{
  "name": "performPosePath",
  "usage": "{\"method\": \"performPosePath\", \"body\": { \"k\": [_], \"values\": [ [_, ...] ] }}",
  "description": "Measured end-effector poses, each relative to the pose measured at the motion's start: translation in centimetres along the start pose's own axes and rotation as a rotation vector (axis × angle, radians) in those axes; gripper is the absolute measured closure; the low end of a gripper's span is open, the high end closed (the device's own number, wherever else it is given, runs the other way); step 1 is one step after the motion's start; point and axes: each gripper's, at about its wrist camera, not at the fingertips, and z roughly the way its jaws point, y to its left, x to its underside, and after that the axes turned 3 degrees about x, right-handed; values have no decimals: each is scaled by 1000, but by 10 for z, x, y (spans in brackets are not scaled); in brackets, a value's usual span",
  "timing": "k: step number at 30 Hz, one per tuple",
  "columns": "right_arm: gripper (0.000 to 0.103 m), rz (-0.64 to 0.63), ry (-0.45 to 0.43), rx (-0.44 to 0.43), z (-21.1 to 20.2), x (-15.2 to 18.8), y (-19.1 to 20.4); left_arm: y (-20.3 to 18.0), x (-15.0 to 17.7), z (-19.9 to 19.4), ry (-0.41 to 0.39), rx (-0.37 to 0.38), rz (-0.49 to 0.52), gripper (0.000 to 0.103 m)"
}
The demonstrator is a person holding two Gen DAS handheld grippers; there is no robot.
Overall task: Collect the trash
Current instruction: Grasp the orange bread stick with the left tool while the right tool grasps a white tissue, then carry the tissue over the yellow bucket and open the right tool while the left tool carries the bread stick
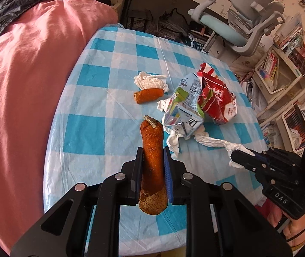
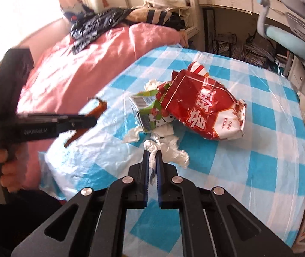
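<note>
My left gripper is shut on a long orange carrot piece and holds it above the blue-and-white checked table. A shorter carrot piece lies further out beside a crumpled white tissue. A crushed green-and-white carton and a torn red snack bag lie to the right. My right gripper is shut on a twisted white tissue that trails under the carton and the red bag. It also shows in the left wrist view.
A pink bedcover borders the table's left side, with a black plastic bag on it. A grey office chair stands beyond the far edge. Cluttered book racks stand to the right.
</note>
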Motion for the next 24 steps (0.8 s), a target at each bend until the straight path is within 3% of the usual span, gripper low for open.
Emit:
{"method": "performPosePath", "body": {
  "k": [6, 13, 19, 24],
  "values": [
    [96, 27, -44, -51, -29, 19, 17, -9, 29, -15, 1, 23, 16, 85],
    [96, 30, -55, -147, -53, 55, 40, -10, 60, -34, -9, -5, 26, 85],
    [95, -21, 34, -210, -48, 88, 68, -9, 82, -42, -7, -3, 15, 85],
    [95, -112, 123, -203, -33, 113, 94, -15, 104, -48, -5, -21, 34, 85]
  ]
}}
